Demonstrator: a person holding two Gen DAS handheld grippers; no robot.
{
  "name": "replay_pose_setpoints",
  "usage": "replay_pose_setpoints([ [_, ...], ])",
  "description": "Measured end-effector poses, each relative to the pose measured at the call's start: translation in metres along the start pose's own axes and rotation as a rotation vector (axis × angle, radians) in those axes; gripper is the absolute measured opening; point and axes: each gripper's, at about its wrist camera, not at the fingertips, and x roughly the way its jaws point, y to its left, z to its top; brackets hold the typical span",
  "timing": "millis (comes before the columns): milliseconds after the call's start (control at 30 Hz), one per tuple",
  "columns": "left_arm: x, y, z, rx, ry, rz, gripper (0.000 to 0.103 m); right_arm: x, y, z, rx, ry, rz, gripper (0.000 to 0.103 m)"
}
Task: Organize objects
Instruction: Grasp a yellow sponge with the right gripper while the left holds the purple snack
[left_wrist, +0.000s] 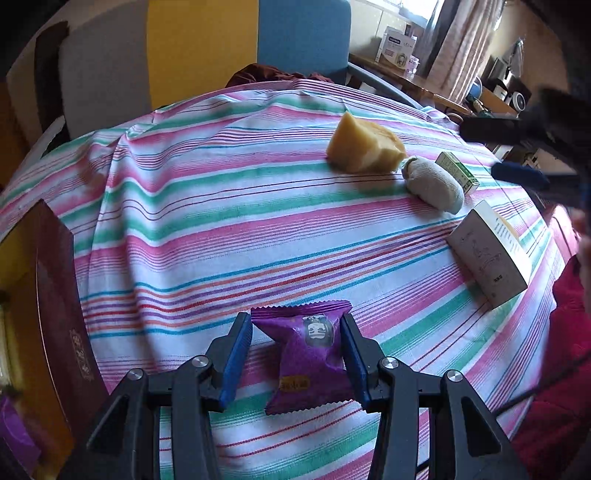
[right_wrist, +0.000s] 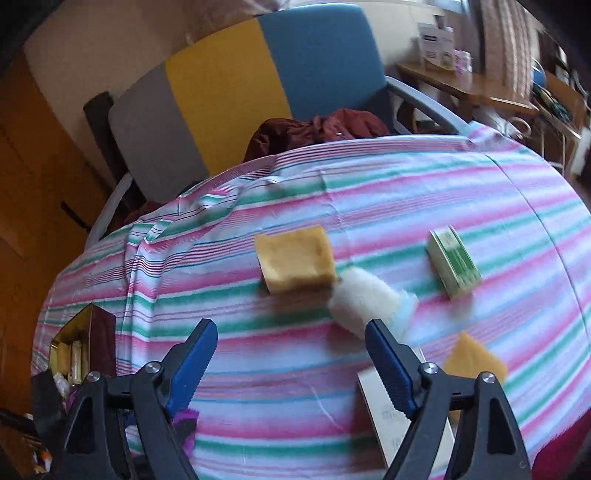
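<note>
The left gripper (left_wrist: 297, 328) has its jaws closed on a purple snack packet (left_wrist: 309, 352) above the striped bench (left_wrist: 221, 229); the right gripper (right_wrist: 291, 341) hangs with jaws open.

Striped tablecloth (left_wrist: 207, 229) with sponge (left_wrist: 364, 147), boxes (left_wrist: 487, 254)

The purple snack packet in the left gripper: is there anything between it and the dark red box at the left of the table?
Nothing visible. The left gripper is shut on the purple packet, and only bare striped tablecloth lies between it and the dark red box.
</note>
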Motion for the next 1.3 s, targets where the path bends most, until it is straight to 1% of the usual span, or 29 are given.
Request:
replay_pose_setpoints([
  [167,0.002,0.004,0.002,-0.034,-0.001,-0.021,0.049,0.043,0.015,0.029,-0.076,0.064,-0.047,0.086],
  [233,0.003,0.005,0.002,-0.043,0.001,-0.028,0.049,0.057,0.017,0.037,-0.095,0.075,-0.082,0.086],
  [300,0.004,0.005,0.002,-0.045,0.001,-0.031,0.049,0.069,0.017,0.045,-0.095,0.085,-0.108,0.088],
  [400,0.004,0.006,0.002,-0.049,0.000,-0.037,0.049,0.089,0.014,0.052,-0.094,0.125,-0.129,0.090],
  [533,0.005,0.006,0.001,-0.055,-0.003,-0.040,0.049,0.112,0.011,0.052,-0.068,0.175,-0.134,0.091],
  [567,0.006,0.006,0.001,-0.055,-0.005,-0.040,0.049,0.114,0.010,0.051,-0.057,0.176,-0.128,0.089],
  [600,0.006,0.006,0.001,-0.056,-0.006,-0.041,0.049,0.115,0.008,0.050,-0.047,0.176,-0.115,0.078],
  [633,0.005,0.007,0.001,-0.056,-0.007,-0.042,0.049,0.112,0.007,0.049,-0.049,0.164,-0.130,0.073],
  [733,0.005,0.008,0.001,-0.065,-0.010,-0.050,0.049,0.091,0.006,0.045,-0.040,0.125,-0.085,0.069],
  [867,0.004,0.008,0.000,-0.066,-0.019,-0.047,0.049,0.050,0.017,0.028,-0.074,0.065,-0.033,0.069],
  [1000,0.001,0.008,-0.001,-0.076,-0.023,-0.041,0.049,0.020,0.027,-0.002,-0.103,0.061,-0.042,0.069],
  [1167,-0.013,0.008,-0.007,-0.063,-0.045,-0.016,0.049,0.021,0.026,-0.046,-0.094,0.127,-0.072,0.069],
  [1233,-0.022,0.008,-0.010,-0.050,-0.065,-0.007,0.049,0.023,0.027,-0.064,-0.097,0.151,-0.074,0.069],
  [1300,-0.032,0.007,-0.014,-0.041,-0.089,0.006,0.049,0.025,0.029,-0.074,-0.101,0.161,-0.071,0.069],
])
